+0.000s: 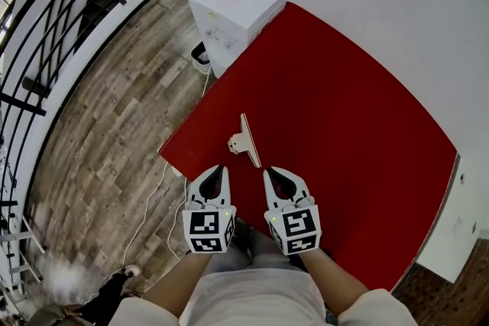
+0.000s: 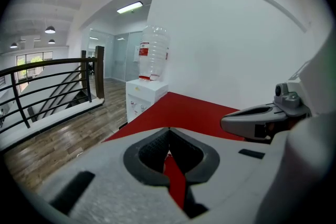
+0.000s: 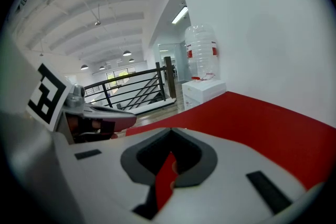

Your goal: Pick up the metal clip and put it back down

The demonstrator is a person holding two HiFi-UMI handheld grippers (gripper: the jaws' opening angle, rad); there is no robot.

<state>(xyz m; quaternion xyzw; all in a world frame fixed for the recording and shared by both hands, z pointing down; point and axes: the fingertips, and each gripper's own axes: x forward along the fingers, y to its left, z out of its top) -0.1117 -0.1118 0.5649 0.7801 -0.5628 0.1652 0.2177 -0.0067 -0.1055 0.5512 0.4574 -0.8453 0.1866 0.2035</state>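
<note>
Clip (image 1: 246,140) lies flat on the red table (image 1: 344,126), near its front left corner, just ahead of both grippers and touched by neither. Left gripper (image 1: 218,170) has its jaws pressed together with nothing between them; right gripper (image 1: 270,173) is the same, pads meeting at the tip, only red tabletop showing through the slit below. Both hover side by side at the table's near edge, tips aimed toward the clip. Judging by that, no lift is under way: either the pick has not begun or the clip is already set back, and the pictures don't say which. If not begun, everything is left: open, close on it, raise, lower, release. The clip's long axis runs roughly away from the person, far end leaning a little left, near end pointing into the gap between the gripper tips. A short tab sticks out from its middle toward the left.
</note>
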